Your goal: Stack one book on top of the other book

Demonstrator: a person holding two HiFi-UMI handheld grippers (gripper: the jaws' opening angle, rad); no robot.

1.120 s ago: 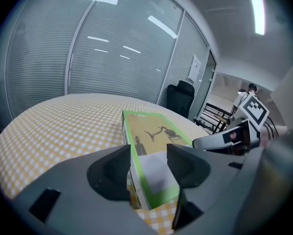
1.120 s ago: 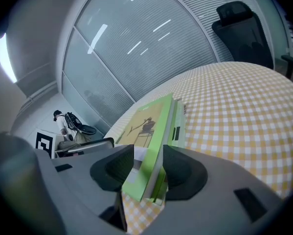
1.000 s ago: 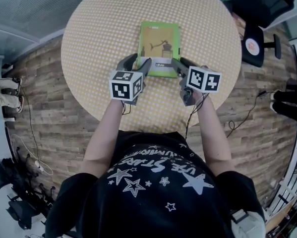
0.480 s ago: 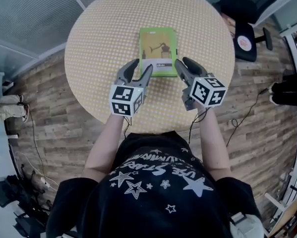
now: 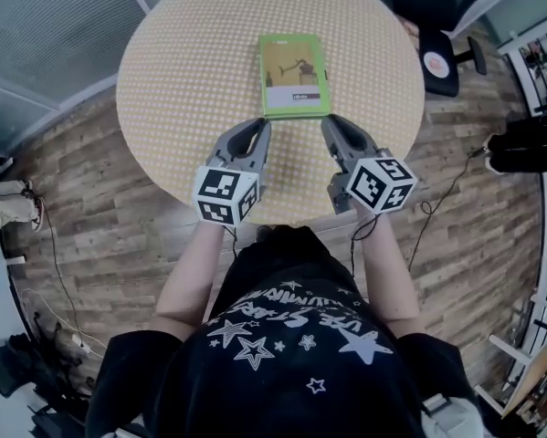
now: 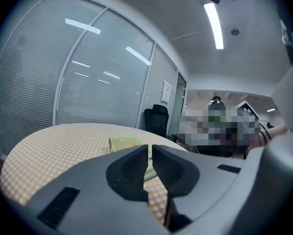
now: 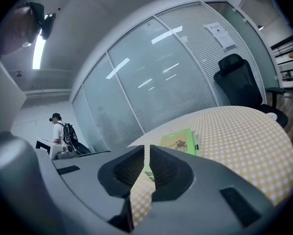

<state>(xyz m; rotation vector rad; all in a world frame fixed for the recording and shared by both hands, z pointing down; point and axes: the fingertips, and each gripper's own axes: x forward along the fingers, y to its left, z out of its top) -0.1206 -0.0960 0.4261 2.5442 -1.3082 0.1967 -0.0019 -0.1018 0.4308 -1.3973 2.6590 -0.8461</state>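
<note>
Hovering over the near rim of the round checkered bench (image 5: 182, 80): left gripper (image 5: 257, 128) and right gripper (image 5: 335, 122), side by side, well clear of each other. On both, jaws just closing, now drawn together to a thin slit, with nothing between. Just ahead of the tips and midway between the two: green book (image 5: 294, 74), lying flat, touched by neither. Bare bench top all round the book, widest to either side. Beyond the bench's far right edge, on the floor: black office chair (image 7: 236, 80).
</note>
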